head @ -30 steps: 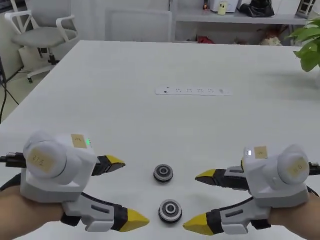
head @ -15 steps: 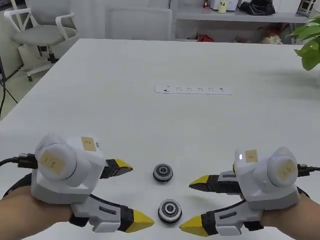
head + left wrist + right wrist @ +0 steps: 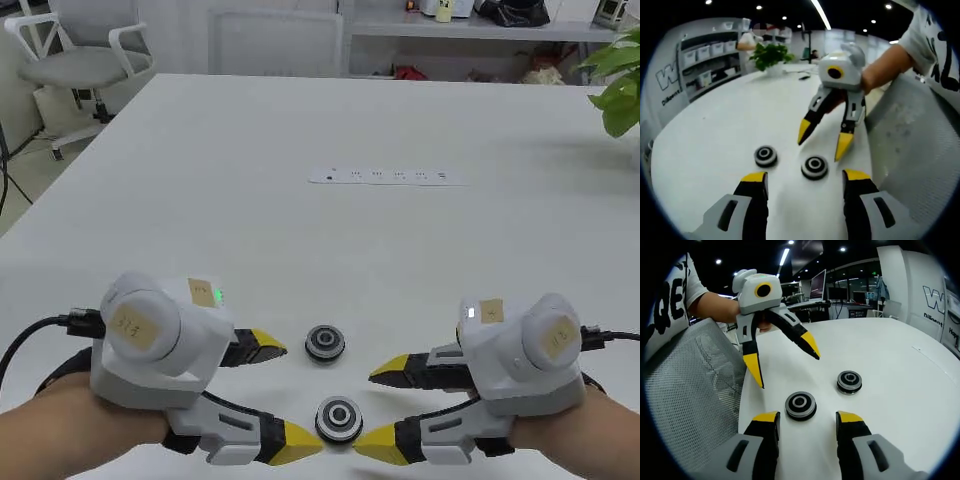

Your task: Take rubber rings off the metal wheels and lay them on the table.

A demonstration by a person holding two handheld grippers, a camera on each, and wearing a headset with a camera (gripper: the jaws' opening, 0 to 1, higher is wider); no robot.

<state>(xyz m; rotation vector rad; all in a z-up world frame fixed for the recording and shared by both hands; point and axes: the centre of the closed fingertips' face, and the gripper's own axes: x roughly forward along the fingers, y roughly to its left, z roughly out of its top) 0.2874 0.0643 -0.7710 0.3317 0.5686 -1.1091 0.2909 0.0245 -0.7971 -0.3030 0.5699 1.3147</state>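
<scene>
Two metal wheels with black rubber rings lie flat on the white table (image 3: 300, 250). The near wheel (image 3: 340, 418) (image 3: 814, 167) (image 3: 800, 405) sits between the facing tips of both grippers. The far wheel (image 3: 325, 342) (image 3: 766, 156) (image 3: 849, 382) lies just beyond it, apart from it. My left gripper (image 3: 287, 395) (image 3: 805, 176) (image 3: 785, 362) is open, its yellow tips pointing right. Facing it, my right gripper (image 3: 378, 408) (image 3: 808, 416) (image 3: 822, 142) is open too. Neither holds anything, and neither touches a wheel.
A white power strip (image 3: 385, 178) lies on the middle of the table. An office chair (image 3: 85, 65) stands at the far left and a green plant (image 3: 620, 90) at the far right. A grey mesh chair back (image 3: 690, 390) is beside the table's near edge.
Both grippers have moved inward toward the near wheel, so the gap between their tips is narrower. The wheels have stayed where they were.
</scene>
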